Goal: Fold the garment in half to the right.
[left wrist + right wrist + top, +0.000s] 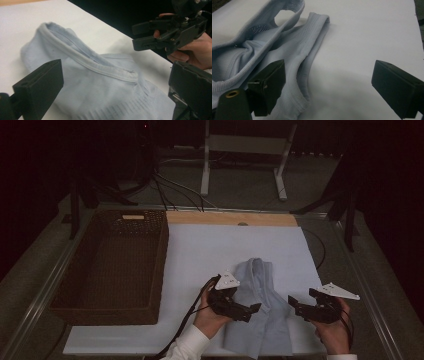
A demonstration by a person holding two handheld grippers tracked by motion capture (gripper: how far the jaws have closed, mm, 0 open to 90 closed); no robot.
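Both hands' tongs, the left tongs [252, 309] and right tongs [294, 302], stood wide open and empty around the pale blue ribbed knit garment [260, 312], probably released for folding. It lay at six o'clock on the white-covered desk [200, 245]; its lower hem was cut off.

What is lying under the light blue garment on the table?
The light blue garment lies on a white sheet covering the table. Whether anything else lies beneath its folds cannot be seen, as the cloth covers it.

White sleeve cuffs [187, 342]; black claws, grey triangular plates, black cables.
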